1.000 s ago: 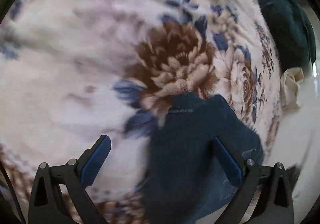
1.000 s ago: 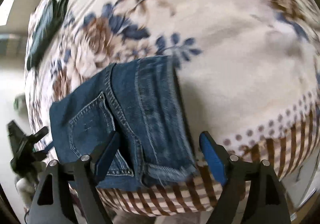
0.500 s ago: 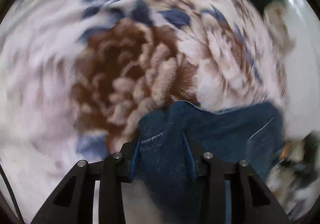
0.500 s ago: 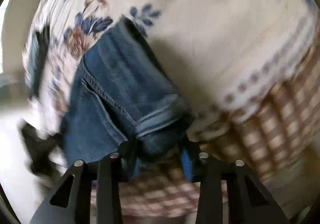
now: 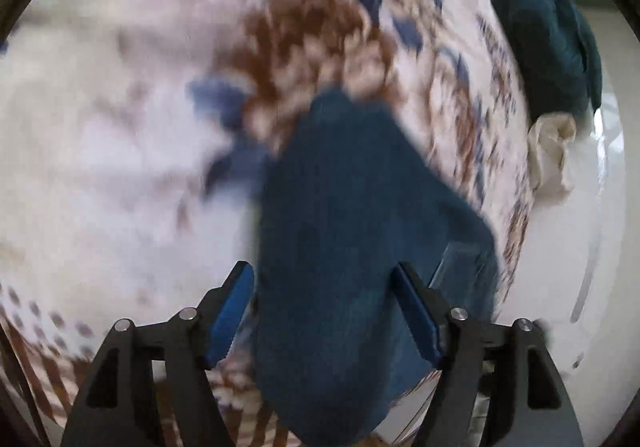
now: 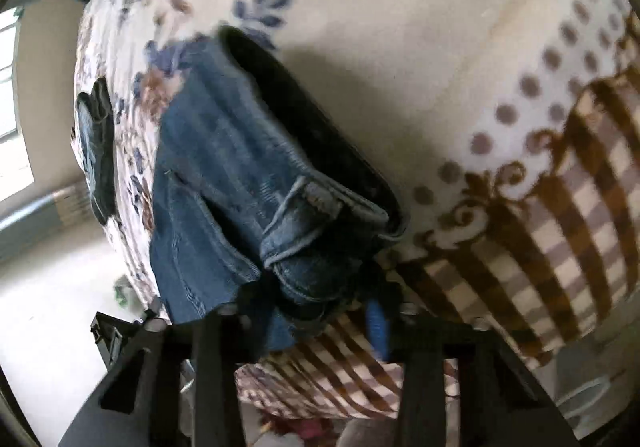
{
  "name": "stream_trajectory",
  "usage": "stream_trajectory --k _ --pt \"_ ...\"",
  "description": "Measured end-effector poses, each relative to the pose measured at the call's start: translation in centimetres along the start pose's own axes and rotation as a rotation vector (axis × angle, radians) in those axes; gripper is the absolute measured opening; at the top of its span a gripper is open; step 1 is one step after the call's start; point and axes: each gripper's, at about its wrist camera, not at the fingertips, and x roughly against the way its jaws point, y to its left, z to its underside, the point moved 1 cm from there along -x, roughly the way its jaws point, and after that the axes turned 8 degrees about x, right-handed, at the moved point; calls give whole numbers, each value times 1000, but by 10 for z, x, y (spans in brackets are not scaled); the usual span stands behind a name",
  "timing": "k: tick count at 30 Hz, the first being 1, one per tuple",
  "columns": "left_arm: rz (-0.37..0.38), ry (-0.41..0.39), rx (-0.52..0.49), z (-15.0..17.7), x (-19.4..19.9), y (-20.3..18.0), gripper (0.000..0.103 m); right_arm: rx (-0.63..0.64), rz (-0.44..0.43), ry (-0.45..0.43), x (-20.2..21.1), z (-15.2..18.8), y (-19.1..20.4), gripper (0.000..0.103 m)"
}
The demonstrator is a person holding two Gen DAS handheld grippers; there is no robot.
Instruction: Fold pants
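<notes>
Folded blue jeans (image 5: 344, 231) lie on a floral blanket (image 5: 120, 127). In the blurred left wrist view my left gripper (image 5: 324, 311) hangs over the denim. Its jaws are opening, and the cloth lies between the blue pads (image 5: 232, 315) without being pinched. In the right wrist view the jeans (image 6: 240, 183) show a stitched hem and a dark inner fold. My right gripper (image 6: 316, 303) is closing on the bunched near edge of the jeans, at the blanket's checked border. Its pads press into the denim and are mostly hidden by it.
A dark teal garment (image 5: 540, 27) and a cream cloth (image 5: 552, 151) lie at the blanket's right edge. Another dark garment (image 6: 96, 143) rests at the left edge of the blanket (image 6: 440, 27) in the right wrist view, above pale floor (image 6: 48, 287).
Both grippers were wide open a second ago. The left one clamped the denim, then spread again and pulled back. The right one rolled, dropped and closed on the jeans' near edge.
</notes>
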Motion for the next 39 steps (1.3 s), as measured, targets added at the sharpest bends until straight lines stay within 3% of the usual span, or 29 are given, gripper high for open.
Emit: stream_trajectory --k 3,6,8,10,12,14,17,20,22,26,29,33,34,35,36,38,39 --pt "-30 4 -50 13 -7 0 70 66 42 -46 23 15 21 29" --pt "-62 -3 -97 11 -13 -3 70 10 32 10 17 17 12 31" --pt "-88 -12 -127 9 -17 -6 88 -33 42 91 -1 9 -7 56" --pt "-108 15 -137 9 -16 -5 93 -25 91 111 0 5 -11 68" --pt "-163 -5 -153 13 -8 -6 99 109 192 88 17 2 9 71" --pt "-252 -80 -212 23 9 -13 99 341 360 56 38 5 48 83" --pt "-352 -168 -250 39 27 -20 99 641 471 62 45 6 118 83" --pt "-366 -178 -213 47 27 -13 99 800 386 168 24 -5 190 83" --pt "-324 -142 -170 48 17 -7 99 882 336 259 -5 -14 236 83" --pt "-285 -118 -120 46 0 -7 99 1078 314 450 -96 -22 331 83" --pt "-279 -115 -107 45 -8 -7 99 1203 405 548 -169 -14 378 79" --pt "-253 -100 -80 42 -15 -5 99 1285 524 723 -244 0 387 69" --pt "-245 -97 -74 41 -16 -5 99 1297 556 792 -259 6 382 61" --pt "-239 -94 -70 41 -17 -5 99 1300 588 850 -272 13 375 43" --pt "-238 -94 -69 41 -17 -3 99 1292 602 865 -278 15 370 36" --pt "-230 -93 -71 41 -16 -3 99 1220 598 848 -286 12 366 8" --pt "-227 -90 -75 41 -18 -4 99 1177 584 809 -285 7 368 6"
